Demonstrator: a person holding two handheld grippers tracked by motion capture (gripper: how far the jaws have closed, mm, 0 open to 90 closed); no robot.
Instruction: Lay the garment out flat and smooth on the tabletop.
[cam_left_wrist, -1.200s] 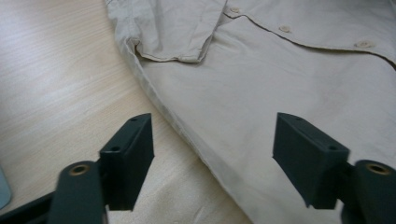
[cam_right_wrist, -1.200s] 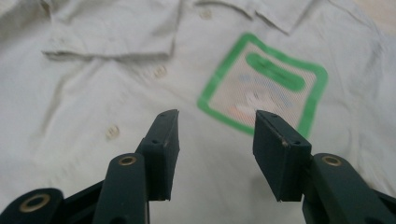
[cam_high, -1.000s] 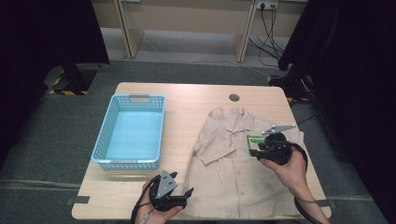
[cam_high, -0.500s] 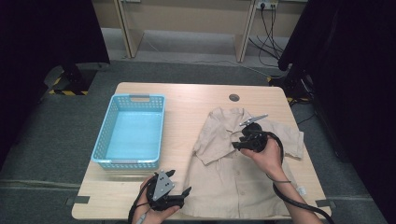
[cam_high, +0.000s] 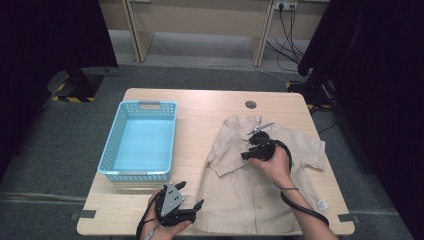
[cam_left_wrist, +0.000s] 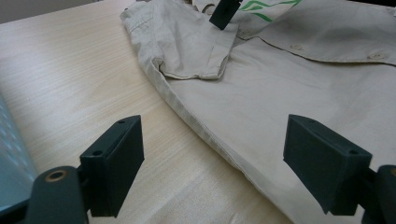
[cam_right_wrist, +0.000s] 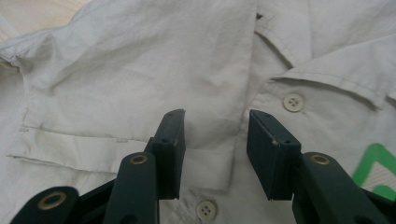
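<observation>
The right gripper (cam_high: 248, 151) has swung in from the shirt's right sleeve to the chest over the past second, its jaws narrowing on the way, while the left gripper (cam_high: 196, 205) has kept its place at the near table (cam_high: 210, 102) edge. The beige short-sleeved shirt (cam_high: 250, 195) is lying face up, spread flat across the right half of the table, collar away from the person. In the right gripper view, the half-open jaws are straddling the folded-in left sleeve's cuff (cam_right_wrist: 205, 163) near the button placket, not yet pinching it. The left gripper's jaws are standing wide and empty by the shirt's near-left hem (cam_left_wrist: 210, 140). This looks like the start of a fold: next the right jaws need to close on the cuff. The blue basket (cam_high: 142, 142) is sitting to the left.
</observation>
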